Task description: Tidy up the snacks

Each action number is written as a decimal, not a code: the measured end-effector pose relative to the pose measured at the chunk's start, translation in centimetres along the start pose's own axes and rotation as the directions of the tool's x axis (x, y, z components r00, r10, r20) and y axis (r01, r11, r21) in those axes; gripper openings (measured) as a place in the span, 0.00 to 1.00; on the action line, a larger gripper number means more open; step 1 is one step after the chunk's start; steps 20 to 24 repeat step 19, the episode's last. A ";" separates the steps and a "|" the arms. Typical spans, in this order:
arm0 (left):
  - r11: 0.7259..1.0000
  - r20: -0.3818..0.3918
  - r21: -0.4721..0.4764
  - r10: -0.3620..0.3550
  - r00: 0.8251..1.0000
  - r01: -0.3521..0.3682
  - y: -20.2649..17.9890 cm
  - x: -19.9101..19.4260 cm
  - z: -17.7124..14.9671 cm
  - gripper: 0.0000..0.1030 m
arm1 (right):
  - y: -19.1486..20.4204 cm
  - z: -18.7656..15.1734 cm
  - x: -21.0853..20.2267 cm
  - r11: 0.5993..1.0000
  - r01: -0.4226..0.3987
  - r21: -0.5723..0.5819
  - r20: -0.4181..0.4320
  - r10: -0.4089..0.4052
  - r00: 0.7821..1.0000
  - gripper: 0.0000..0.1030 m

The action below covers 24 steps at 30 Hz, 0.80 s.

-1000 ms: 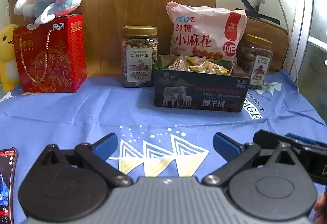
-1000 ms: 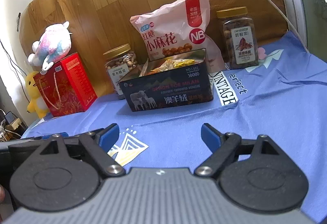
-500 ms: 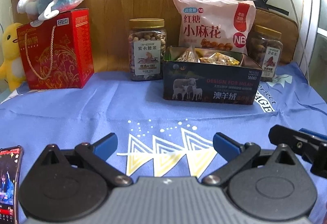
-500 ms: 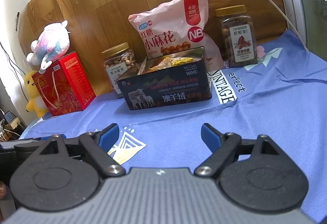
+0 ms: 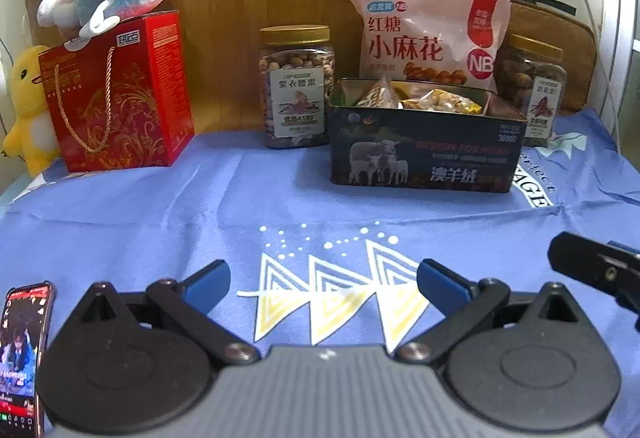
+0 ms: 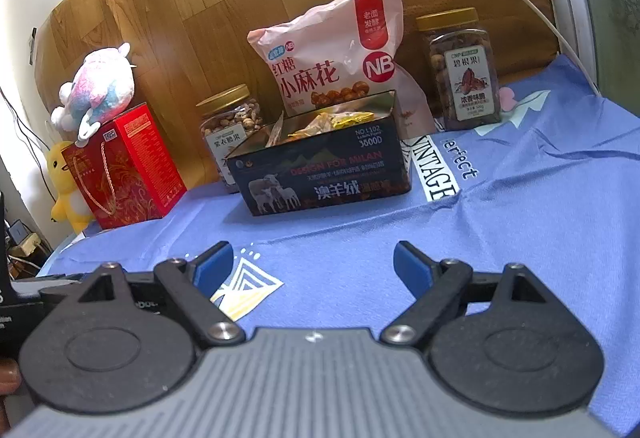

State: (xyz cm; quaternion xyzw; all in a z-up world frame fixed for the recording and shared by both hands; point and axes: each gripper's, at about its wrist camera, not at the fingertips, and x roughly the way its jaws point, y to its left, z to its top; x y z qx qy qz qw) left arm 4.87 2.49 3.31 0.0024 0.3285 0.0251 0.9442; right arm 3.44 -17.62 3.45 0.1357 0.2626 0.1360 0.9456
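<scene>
L gripper (image 5: 322,284) & R gripper (image 6: 313,265) both released, empty; snacks already in tin (image 5: 424,162), frame ctr — probably parked clear.

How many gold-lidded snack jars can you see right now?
2: one jar left of the open tin, the other jar right of the pink snack bag. Others may be hidden.

The left claw (image 5: 322,280) is tilting upward and easing leftward: the tin box (image 5: 424,154), the snack bag (image 5: 428,34) and the red gift box (image 5: 116,94) are sliding rightward and lower in its view, and the phone (image 5: 24,354) is showing more. The right claw (image 5: 592,270) is retreating toward that view's right edge.
</scene>
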 end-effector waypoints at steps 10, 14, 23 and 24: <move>0.999 -0.006 0.004 0.040 0.999 -0.040 0.2 0.3 0.0 1.00 | 0.1 0.0 0.0 1.000 0.003 0.001 0.001 -0.003 1.000 0.87; 0.999 0.013 0.019 0.031 0.999 -0.031 0.0 0.2 0.0 1.00 | 0.1 0.0 0.0 1.000 0.003 0.001 0.001 -0.003 1.000 0.87; 0.999 0.011 0.010 -0.041 0.999 0.041 -0.1 0.1 0.1 1.00 | -0.1 0.0 -0.1 1.000 0.013 0.000 0.009 -0.013 1.000 0.87; 0.999 0.011 0.010 -0.041 0.999 0.041 -0.1 0.1 0.1 1.00 | -0.1 0.0 -0.1 1.000 0.013 0.000 0.009 -0.013 1.000 0.87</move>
